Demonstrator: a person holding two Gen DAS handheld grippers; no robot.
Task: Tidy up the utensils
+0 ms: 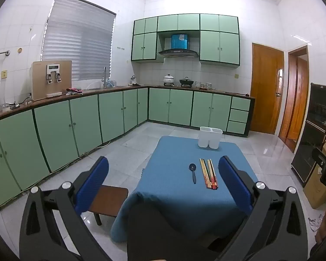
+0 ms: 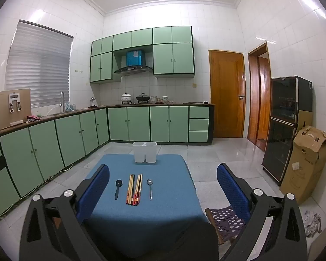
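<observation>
A small table with a blue cloth (image 2: 145, 217) holds a black spoon (image 2: 117, 188), several chopsticks (image 2: 134, 188) side by side, and a metal spoon (image 2: 150, 188). A white two-compartment utensil holder (image 2: 144, 151) stands at the far edge. In the left wrist view I see the black spoon (image 1: 193, 172), the chopsticks (image 1: 208, 173) and the holder (image 1: 210, 137); the metal spoon is hidden behind a finger. My left gripper (image 1: 163, 174) and right gripper (image 2: 163, 178) are both open and empty, held above the near side of the table.
Green cabinets (image 2: 76, 134) run along the left and far walls. A brown stool (image 1: 109, 200) stands left of the table, a woven stool (image 2: 226, 219) right of it. A dark cabinet (image 2: 284, 126) and a cardboard box (image 2: 304, 163) stand at the right.
</observation>
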